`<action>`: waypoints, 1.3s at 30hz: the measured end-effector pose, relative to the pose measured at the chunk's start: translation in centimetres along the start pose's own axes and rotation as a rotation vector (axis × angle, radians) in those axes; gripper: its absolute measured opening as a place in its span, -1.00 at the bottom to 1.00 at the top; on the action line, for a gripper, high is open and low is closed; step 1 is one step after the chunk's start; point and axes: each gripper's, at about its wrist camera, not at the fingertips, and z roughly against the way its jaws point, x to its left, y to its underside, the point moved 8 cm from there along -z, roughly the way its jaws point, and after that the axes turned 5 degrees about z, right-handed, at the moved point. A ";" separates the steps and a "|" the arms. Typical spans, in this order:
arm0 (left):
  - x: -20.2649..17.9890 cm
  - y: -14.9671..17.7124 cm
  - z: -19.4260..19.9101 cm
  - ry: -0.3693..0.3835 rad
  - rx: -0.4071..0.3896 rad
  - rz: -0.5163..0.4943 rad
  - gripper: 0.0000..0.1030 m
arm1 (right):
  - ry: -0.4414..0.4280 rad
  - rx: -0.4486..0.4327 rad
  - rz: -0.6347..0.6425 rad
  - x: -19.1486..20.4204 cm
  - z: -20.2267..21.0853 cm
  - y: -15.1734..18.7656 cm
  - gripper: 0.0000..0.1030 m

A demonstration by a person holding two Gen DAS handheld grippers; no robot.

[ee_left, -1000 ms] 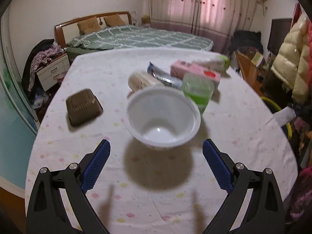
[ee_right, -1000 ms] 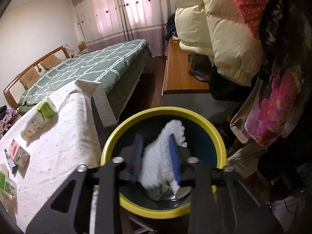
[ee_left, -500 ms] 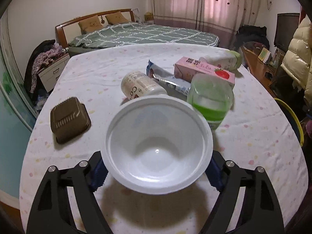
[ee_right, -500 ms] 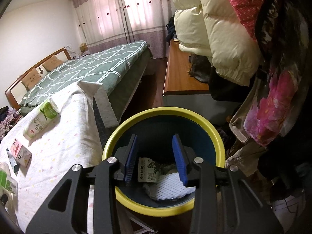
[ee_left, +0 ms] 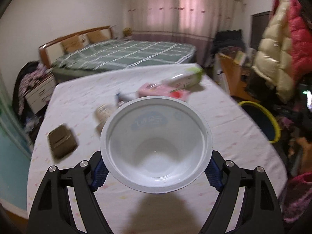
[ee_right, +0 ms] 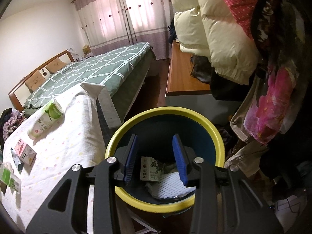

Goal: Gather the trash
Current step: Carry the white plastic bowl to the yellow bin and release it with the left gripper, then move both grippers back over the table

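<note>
— Gripping what, on the left wrist view?
— Left gripper point(ee_left: 156, 172) clamps a white plastic bowl point(ee_left: 156, 146), raised over the table point(ee_left: 243, 136).
— Right wrist view?
— Right gripper point(ee_right: 155, 157) hangs above the yellow-rimmed bin point(ee_right: 212, 128), jaws parted, nothing between; white foam net point(ee_right: 171, 185) and carton point(ee_right: 150, 168) lie inside.

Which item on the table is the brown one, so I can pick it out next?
Find the table with the pastel-dotted white cloth, then its left side, towards the nightstand. The brown container lies there alone, apart from the cluster of cartons and bottles. It is the only dark, squarish, flat item; the others are pale or brightly coloured.
</note>
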 end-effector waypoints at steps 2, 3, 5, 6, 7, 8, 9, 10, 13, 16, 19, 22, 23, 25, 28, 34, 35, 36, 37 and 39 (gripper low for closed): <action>-2.2 -0.9 0.0 0.043 -0.008 -0.029 0.56 | 0.004 -0.009 -0.001 -0.4 0.4 0.1 -0.27; -4.1 -1.7 -0.3 0.075 -0.013 -0.057 0.56 | 0.005 -0.015 -0.002 -0.7 0.6 0.1 -0.27; -7.1 -2.8 -1.2 0.116 -0.012 -0.100 0.56 | 0.006 -0.022 -0.007 -1.3 1.1 0.2 -0.27; -8.4 -3.2 -1.6 0.135 -0.009 -0.117 0.56 | 0.005 -0.026 -0.009 -1.7 1.4 0.2 -0.27; -10.4 -3.7 -2.2 0.166 -0.002 -0.143 0.56 | 0.006 -0.032 -0.012 -2.2 1.8 0.1 -0.27; -11.8 -3.9 -2.7 0.185 0.005 -0.158 0.56 | 0.008 -0.039 -0.014 -2.6 2.2 0.2 -0.26; -14.0 -4.4 -3.7 0.218 0.017 -0.180 0.56 | 0.014 -0.048 -0.013 -3.1 2.7 0.2 -0.25; -15.3 -4.6 -4.3 0.237 0.025 -0.191 0.56 | 0.023 -0.055 -0.011 -3.6 3.1 0.2 -0.24; -20.2 -5.2 -6.7 0.298 0.061 -0.231 0.56 | 0.045 -0.074 -0.017 -5.3 4.4 0.4 -0.21; -24.5 -5.1 -9.1 0.337 0.104 -0.270 0.56 | 0.067 -0.090 -0.028 -7.0 5.8 0.8 -0.19; -28.3 -4.4 -11.7 0.364 0.150 -0.304 0.56 | 0.068 -0.094 -0.039 -8.3 6.4 0.9 -0.18; -31.3 -3.8 -14.0 0.382 0.197 -0.325 0.56 | 0.073 -0.095 -0.053 -9.4 6.8 1.0 -0.17; -32.1 -3.5 -14.6 0.384 0.208 -0.332 0.56 | 0.073 -0.093 -0.056 -9.5 6.8 1.1 -0.17; -33.7 -3.0 -15.9 0.381 0.228 -0.343 0.56 | 0.073 -0.087 -0.059 -9.9 6.7 1.2 -0.16; -34.9 -2.6 -17.5 0.363 0.250 -0.348 0.57 | 0.073 -0.079 -0.062 -10.1 6.3 1.3 -0.15; -33.7 -3.9 -16.9 0.359 0.238 -0.276 0.78 | 0.073 -0.068 -0.063 -10.0 6.1 1.4 -0.15; -33.2 -4.2 -16.3 0.361 0.227 -0.269 0.79 | 0.071 -0.068 -0.060 -9.8 6.2 1.4 -0.15; -32.3 -4.6 -15.2 0.364 0.210 -0.258 0.79 | 0.068 -0.068 -0.058 -9.7 6.2 1.5 -0.15; -31.3 -5.0 -14.2 0.366 0.192 -0.247 0.80 | 0.063 -0.066 -0.052 -9.3 6.2 1.5 -0.15; -29.4 -5.4 -12.2 0.368 0.159 -0.221 0.84 | 0.054 -0.062 -0.042 -8.6 6.1 1.6 -0.14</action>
